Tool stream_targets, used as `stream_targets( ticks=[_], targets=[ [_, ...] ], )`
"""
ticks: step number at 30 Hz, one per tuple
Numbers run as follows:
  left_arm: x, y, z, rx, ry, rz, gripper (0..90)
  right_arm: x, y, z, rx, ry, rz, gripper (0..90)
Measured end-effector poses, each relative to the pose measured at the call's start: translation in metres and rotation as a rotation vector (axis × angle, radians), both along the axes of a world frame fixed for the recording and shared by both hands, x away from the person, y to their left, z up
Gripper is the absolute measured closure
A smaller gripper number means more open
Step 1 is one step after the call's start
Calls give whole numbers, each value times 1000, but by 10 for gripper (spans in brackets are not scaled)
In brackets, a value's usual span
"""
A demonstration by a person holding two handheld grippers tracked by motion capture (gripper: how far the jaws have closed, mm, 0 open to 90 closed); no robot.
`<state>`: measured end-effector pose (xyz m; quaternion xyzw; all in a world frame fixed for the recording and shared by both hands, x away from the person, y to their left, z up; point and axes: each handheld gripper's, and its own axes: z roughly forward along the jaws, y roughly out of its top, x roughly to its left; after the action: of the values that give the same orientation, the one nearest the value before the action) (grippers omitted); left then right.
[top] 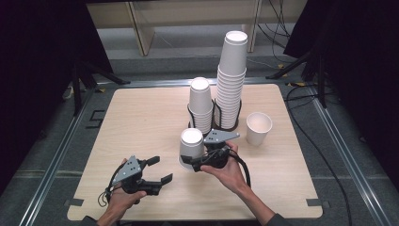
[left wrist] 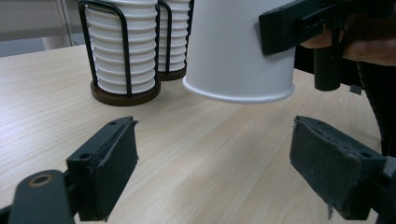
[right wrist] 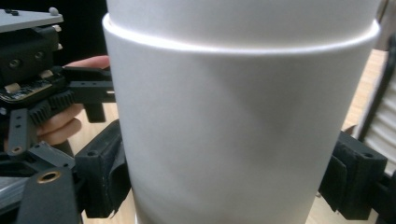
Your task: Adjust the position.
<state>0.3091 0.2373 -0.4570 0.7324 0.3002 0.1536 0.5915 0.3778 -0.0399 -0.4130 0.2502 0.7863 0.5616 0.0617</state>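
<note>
Pale wood desk is carrying two wire racks of stacked white cups near its far edge, the taller stack beside the shorter stack. Right gripper is clamping an upside-down paper cup just above the desk's middle. Left gripper is hovering spread wide and empty near the front edge. An upright cup is standing toward the right edge.

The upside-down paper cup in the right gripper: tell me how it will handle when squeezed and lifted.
The paper cup probably dents easily: its thin wall already shows a slight crease between the right gripper jaws. Likely very light, being empty. Smooth sides may slip under a loose grip.
</note>
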Motion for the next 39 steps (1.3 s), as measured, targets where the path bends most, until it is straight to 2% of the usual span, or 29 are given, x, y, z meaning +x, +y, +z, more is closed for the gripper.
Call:
stream_targets(
  ticks=[1, 2, 3, 4, 6, 9, 10, 11, 13, 14, 15, 17, 18, 19, 20, 22, 23, 24, 31, 34, 35, 37, 39],
  targets=[
    [0, 0, 0, 1, -1, -3, 146, 0, 2, 0, 1, 3, 12, 170],
    [1, -2, -1, -24, -12, -15, 146, 0, 4, -1, 14, -5, 27, 170],
    [0, -2, 0, -4, -1, -8, 146, -1, 7, -2, 16, -7, 35, 170],
    [0, -2, 0, -1, -3, -13, 146, -2, 9, -2, 19, -7, 35, 170],
    [1, -4, -1, -20, -14, -27, 146, -4, 13, -1, 12, -17, 42, 171],
    [0, -6, -2, -22, -13, -37, 146, -6, 18, -1, 21, -23, 56, 171],
    [0, -6, -1, -22, -15, -36, 146, -8, 19, 0, 7, -15, 56, 171],
    [0, -6, -1, -23, -16, -36, 146, -7, 22, -1, 18, -24, 63, 172],
    [0, -6, -1, -25, -15, -33, 146, -8, 24, -1, 8, -17, 62, 172],
    [0, -6, -1, -22, -14, -30, 146, -8, 25, -1, 2, -26, 59, 172],
    [-1, -6, -1, -6, -5, -17, 146, -9, 28, -2, 14, -21, 65, 172],
    [-1, -7, -1, 4, -8, -14, 146, -10, 30, -1, -1, -13, 62, 173],
    [-1, -8, -1, 11, -16, -13, 146, -10, 33, -3, 15, -16, 71, 173],
    [-1, -9, -2, 7, -30, -22, 146, -11, 34, -2, -5, -18, 68, 173],
    [-1, -10, -2, 8, -35, -26, 146, -11, 36, -3, 7, -16, 76, 173],
    [-4, -11, -1, 45, -41, -13, 146, -12, 38, -2, -8, -13, 75, 173],
    [-4, -12, -1, 52, -48, -12, 145, -12, 40, -3, 9, -19, 79, 173],
    [-4, -12, -1, 55, -49, -13, 144, -13, 40, -3, -5, -14, 73, 173],
    [-3, -12, -1, 62, -48, 2, 79, -14, 49, -4, 25, -7, 78, 174],
    [-1, -13, -2, 39, -59, 2, 50, -15, 53, -5, 30, 0, 86, 174],
    [-1, -13, -2, 37, -59, 5, 45, -15, 54, -6, 28, -8, 84, 174],
    [-1, -13, -2, 36, -58, 11, 29, -16, 55, -5, 26, 6, 88, 174],
    [-1, -13, -2, 39, -56, 16, 20, -17, 58, -6, 50, 8, 89, 174]
  ],
)
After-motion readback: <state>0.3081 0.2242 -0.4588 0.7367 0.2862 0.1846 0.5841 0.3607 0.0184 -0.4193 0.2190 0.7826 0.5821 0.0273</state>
